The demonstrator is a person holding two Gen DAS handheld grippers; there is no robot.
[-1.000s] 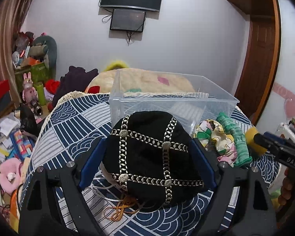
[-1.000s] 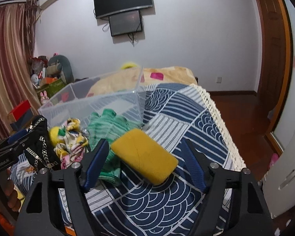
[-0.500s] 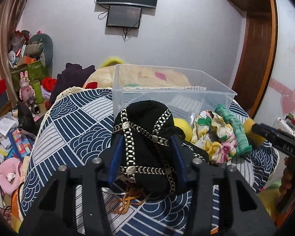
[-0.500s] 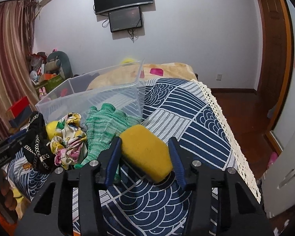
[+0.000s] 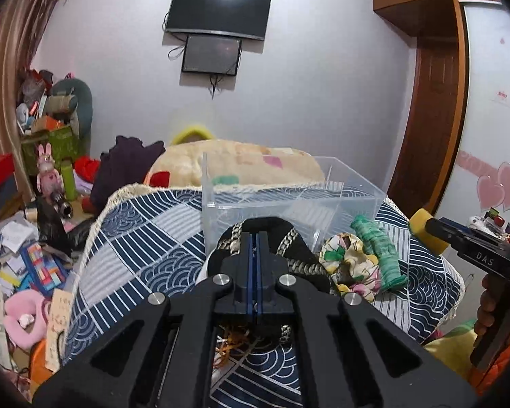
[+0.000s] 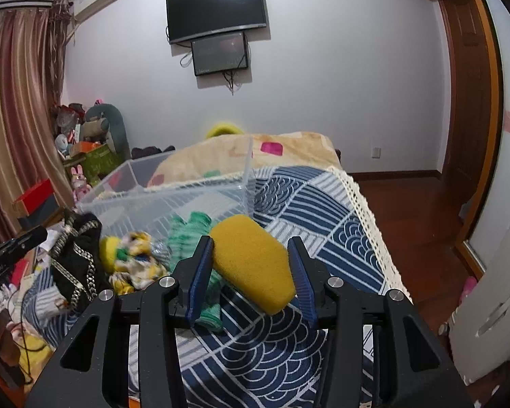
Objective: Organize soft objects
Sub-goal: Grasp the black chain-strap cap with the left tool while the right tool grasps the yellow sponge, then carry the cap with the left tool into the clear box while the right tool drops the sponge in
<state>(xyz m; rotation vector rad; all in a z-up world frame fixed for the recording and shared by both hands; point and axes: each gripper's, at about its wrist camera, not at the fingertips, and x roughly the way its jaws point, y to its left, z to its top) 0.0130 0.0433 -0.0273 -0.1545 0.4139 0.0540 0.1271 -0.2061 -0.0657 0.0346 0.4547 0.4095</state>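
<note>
My left gripper is shut on the black hat with gold braid, pinching its crown; the hat also shows in the right wrist view. My right gripper is shut on the yellow sponge and holds it raised above the bed cover; the sponge also shows in the left wrist view. A clear plastic bin stands just behind. A floral cloth and a green knitted piece lie in front of the bin.
The blue patterned bed cover has a lace edge on the right, with wooden floor beyond. A beige blanket lies behind the bin. Clutter and toys fill the floor at the left.
Both grippers closed: the left squeezed the black hat tight, the right closed on the yellow sponge. Both have lifted their objects off the cover.
</note>
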